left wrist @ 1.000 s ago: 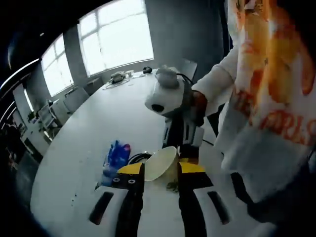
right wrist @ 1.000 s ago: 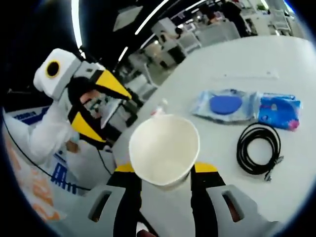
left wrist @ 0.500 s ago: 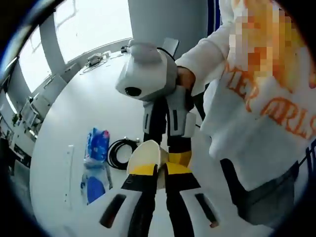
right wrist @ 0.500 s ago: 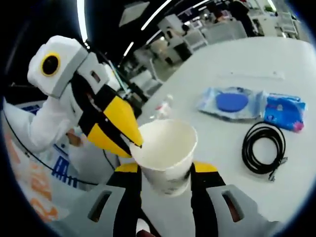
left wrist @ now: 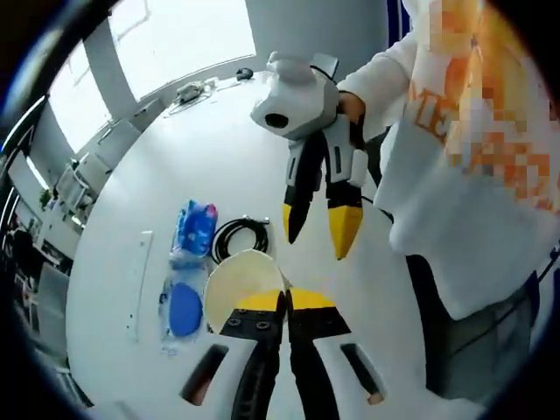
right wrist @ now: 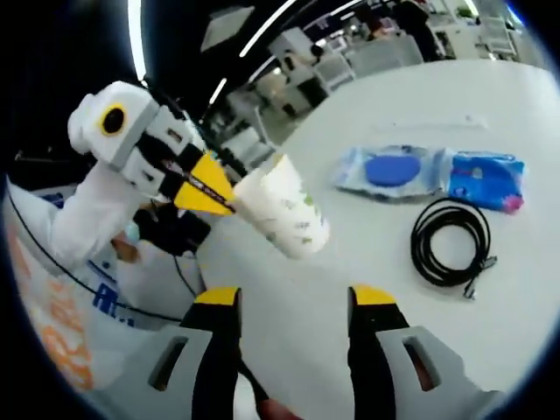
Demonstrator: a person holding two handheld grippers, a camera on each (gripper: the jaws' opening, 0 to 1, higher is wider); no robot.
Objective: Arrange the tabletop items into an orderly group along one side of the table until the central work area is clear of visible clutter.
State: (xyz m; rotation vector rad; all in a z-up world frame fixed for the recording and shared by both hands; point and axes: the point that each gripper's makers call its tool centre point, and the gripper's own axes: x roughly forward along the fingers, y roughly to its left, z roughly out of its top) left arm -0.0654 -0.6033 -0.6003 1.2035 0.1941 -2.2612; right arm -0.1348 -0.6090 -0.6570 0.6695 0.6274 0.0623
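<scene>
My left claw (right wrist: 229, 204) pinches the paper cup (right wrist: 282, 216) by its rim above the counter (right wrist: 394, 105); my right claw (right wrist: 293, 297), just beside the cup, gapes empty

In the right gripper view, two packets (right wrist: 437, 173) are laid side by side on the table (right wrist: 367, 254), with a coiled cable (right wrist: 448, 249) just beside them. A paper cup (right wrist: 282, 215) is held above the table, apart from them.

Bare table (right wrist: 385, 105) beyond, coiled cable (right wrist: 448, 243) and blue packets (right wrist: 437, 175) obstructing right side
</scene>
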